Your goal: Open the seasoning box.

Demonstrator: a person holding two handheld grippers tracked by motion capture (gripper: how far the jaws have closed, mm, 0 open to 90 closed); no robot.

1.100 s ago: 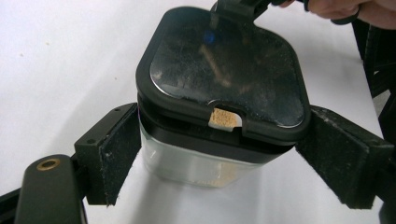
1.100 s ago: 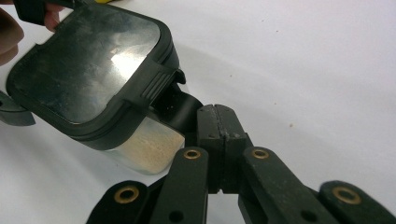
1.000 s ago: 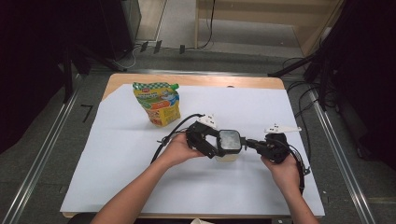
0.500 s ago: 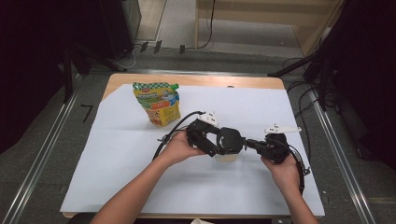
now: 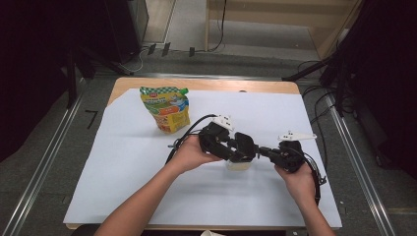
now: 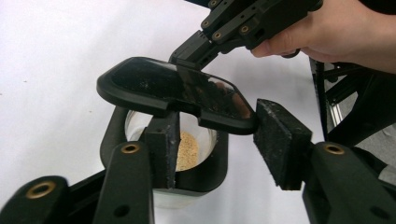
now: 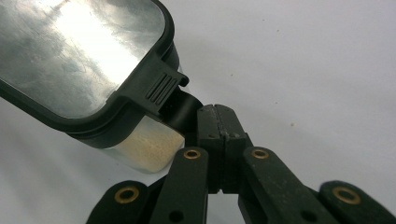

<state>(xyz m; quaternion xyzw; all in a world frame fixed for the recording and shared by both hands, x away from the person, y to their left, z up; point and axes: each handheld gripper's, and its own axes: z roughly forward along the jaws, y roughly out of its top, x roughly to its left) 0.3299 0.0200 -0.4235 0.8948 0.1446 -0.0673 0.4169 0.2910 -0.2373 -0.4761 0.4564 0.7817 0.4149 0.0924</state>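
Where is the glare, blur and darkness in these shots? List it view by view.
High view: the white sheet is evenly lit, the surroundings are nearly black, and the pouch print is soft. Left gripper view: the glossy lid gives dark reflections, and the bottom-left corner is blurred. Right gripper view: strong glare whitens the lid, whose far end is out of focus.

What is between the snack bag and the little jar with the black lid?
In the high view, the left gripper and its black cable lie between the bag and the jar.

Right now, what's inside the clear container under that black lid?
The clear container holds a shallow layer of tan granules. The raised black lid and the left claw's pad hide the rest.
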